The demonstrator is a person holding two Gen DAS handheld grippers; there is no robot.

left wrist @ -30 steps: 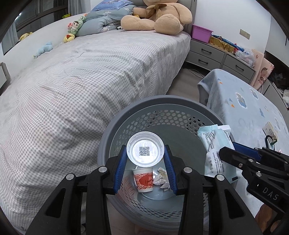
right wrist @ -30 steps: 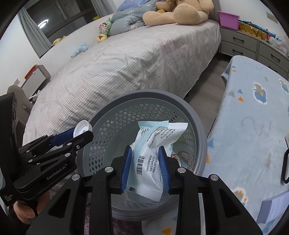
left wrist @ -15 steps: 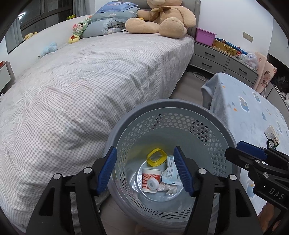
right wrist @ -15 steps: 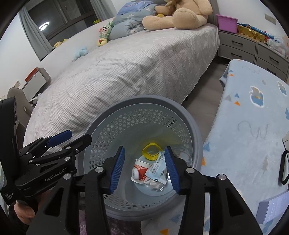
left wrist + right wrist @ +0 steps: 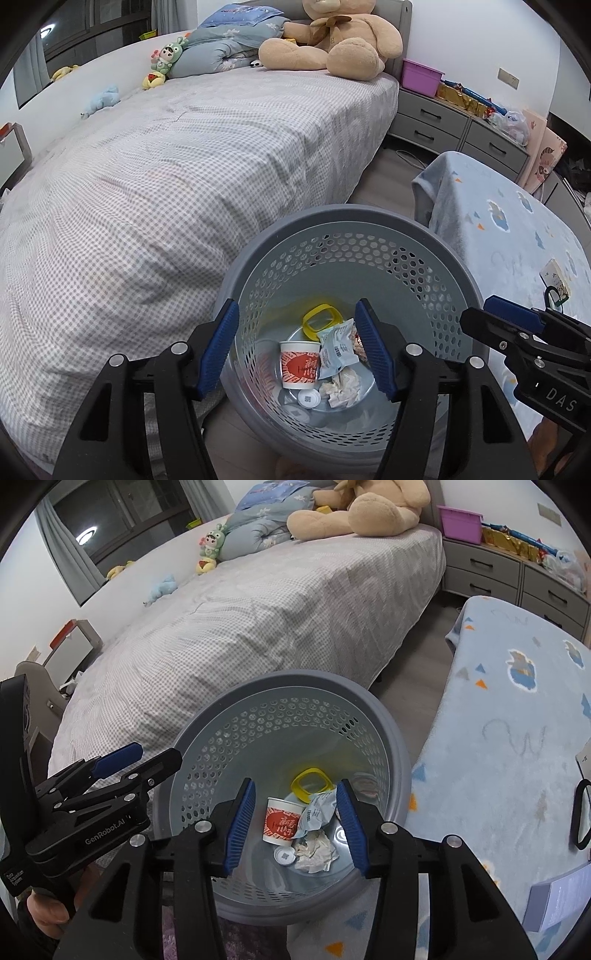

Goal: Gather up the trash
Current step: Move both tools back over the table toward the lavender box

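A grey perforated trash basket (image 5: pixel 454 258) (image 5: pixel 391 731) stands on the floor beside the bed. At its bottom lie a red-and-white paper cup (image 5: pixel 299 365) (image 5: pixel 282 821), a white round lid (image 5: pixel 308 398) (image 5: pixel 283 856), a pale blue wipes packet (image 5: pixel 338 349) (image 5: pixel 316 814), a crumpled tissue (image 5: pixel 343 387) (image 5: pixel 316 851) and a yellow ring (image 5: pixel 320 319) (image 5: pixel 309 784). My left gripper (image 5: pixel 297 347) (image 5: pixel 138 757) is open and empty above the basket. My right gripper (image 5: pixel 295 821) (image 5: pixel 491 317) is open and empty above it too.
A bed (image 5: pixel 166 166) with a grey checked cover lies to the left, with a big teddy bear (image 5: pixel 332 37) and small soft toys at its head. A blue blanket-covered surface (image 5: pixel 517 236) is to the right. Grey drawers (image 5: pixel 461 129) stand behind.
Both grippers opened: the left let go of the white lid, the right let go of the wipes packet. Both now lie at the basket's bottom. The grippers have pulled back a little.
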